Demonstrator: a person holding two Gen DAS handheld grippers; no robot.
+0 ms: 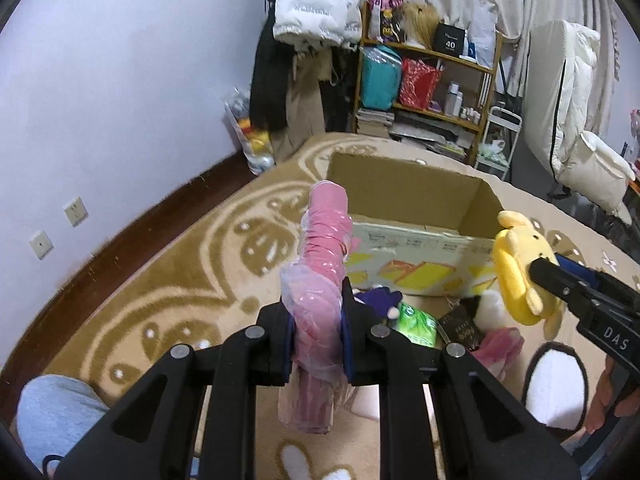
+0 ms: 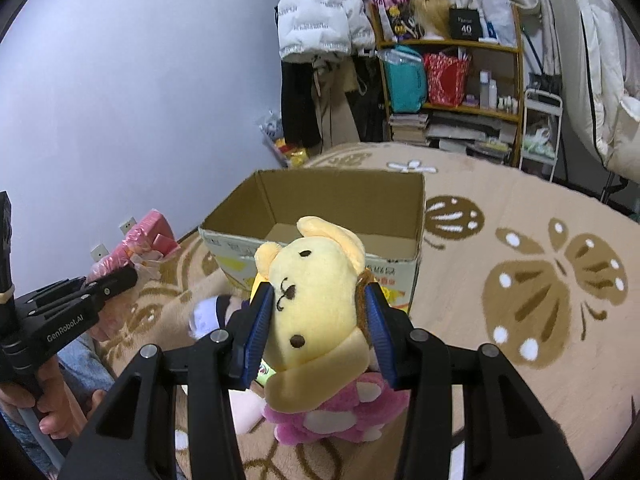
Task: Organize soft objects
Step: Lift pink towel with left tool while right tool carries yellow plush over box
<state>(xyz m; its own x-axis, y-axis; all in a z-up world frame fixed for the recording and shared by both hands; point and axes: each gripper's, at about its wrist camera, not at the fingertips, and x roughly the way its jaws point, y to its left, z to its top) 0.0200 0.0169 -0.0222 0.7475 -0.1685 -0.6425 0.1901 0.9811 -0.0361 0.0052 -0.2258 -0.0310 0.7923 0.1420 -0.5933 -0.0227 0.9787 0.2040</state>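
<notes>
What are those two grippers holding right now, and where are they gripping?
The left gripper clamps a pink plastic-wrapped bundle around its lower middle. The right gripper squeezes a yellow plush bear by its head.

Box [image 2: 320,216]: on the carpet [image 2: 520,240], ahead of both grippers.
Shelf [image 2: 452,80]: behind the box, against the back wall.
Loose toys [image 1: 416,320]: on the carpet, before the box.
Bagged roll [image 1: 320,280]: left of the plush bear [image 2: 316,300].

Both grippers clamped, angled downward.
Left gripper [image 1: 316,320] pinches tight at six o'clock; right gripper [image 2: 320,320] holds half-wide. A hand [image 2: 44,404] grips the left handle at eight o'clock.
</notes>
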